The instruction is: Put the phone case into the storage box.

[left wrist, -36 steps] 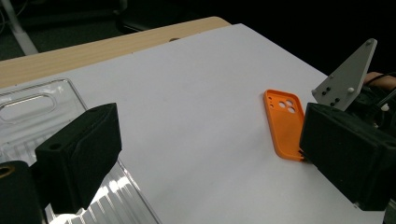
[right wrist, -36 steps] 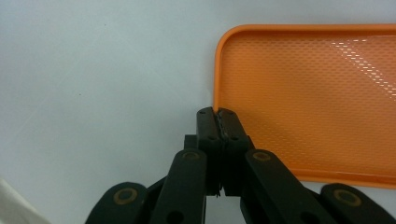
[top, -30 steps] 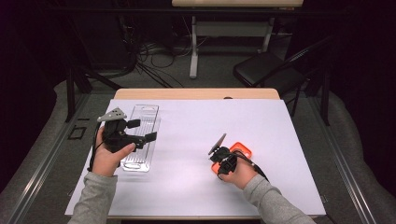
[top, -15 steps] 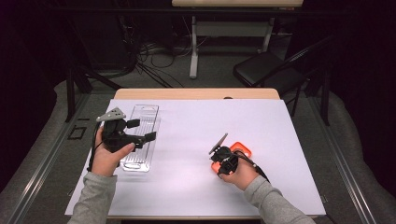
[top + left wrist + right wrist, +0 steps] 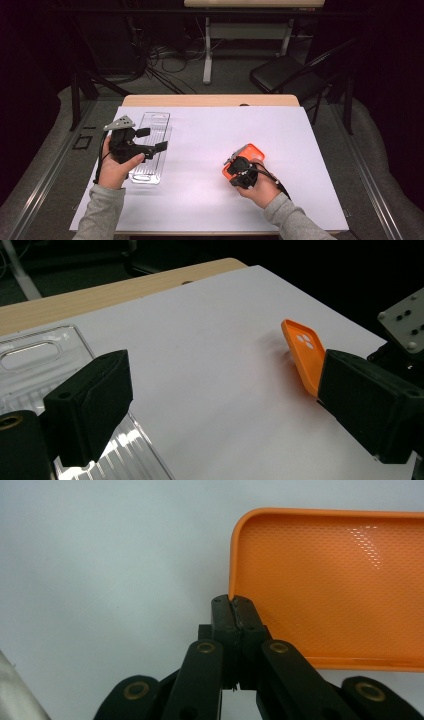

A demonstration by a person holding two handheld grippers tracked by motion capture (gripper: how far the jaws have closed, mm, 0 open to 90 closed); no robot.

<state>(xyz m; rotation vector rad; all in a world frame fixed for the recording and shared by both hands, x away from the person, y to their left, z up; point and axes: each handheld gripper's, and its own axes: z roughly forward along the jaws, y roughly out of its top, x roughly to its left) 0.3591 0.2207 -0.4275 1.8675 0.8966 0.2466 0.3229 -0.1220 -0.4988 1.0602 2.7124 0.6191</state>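
Right gripper view: the right gripper has its jaws pressed together on the rim of the orange phone case, whose right side is cut off; the case's hollow holds nothing; high view: the left gripper, jaws spread, hovers over the clear tray, partly hiding it; the tray's contents are hard to make out.

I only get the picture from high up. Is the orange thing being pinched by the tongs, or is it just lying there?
Observer: Pinched. The right tongs are shut on the rim of the orange phone case.
Operator: Is it flat on the paper?
Observer: No, the left gripper view shows it tilted up on edge, camera holes near the top.
Operator: What about the other tongs?
Observer: The left tongs are open, holding nothing, above the clear plastic tray.
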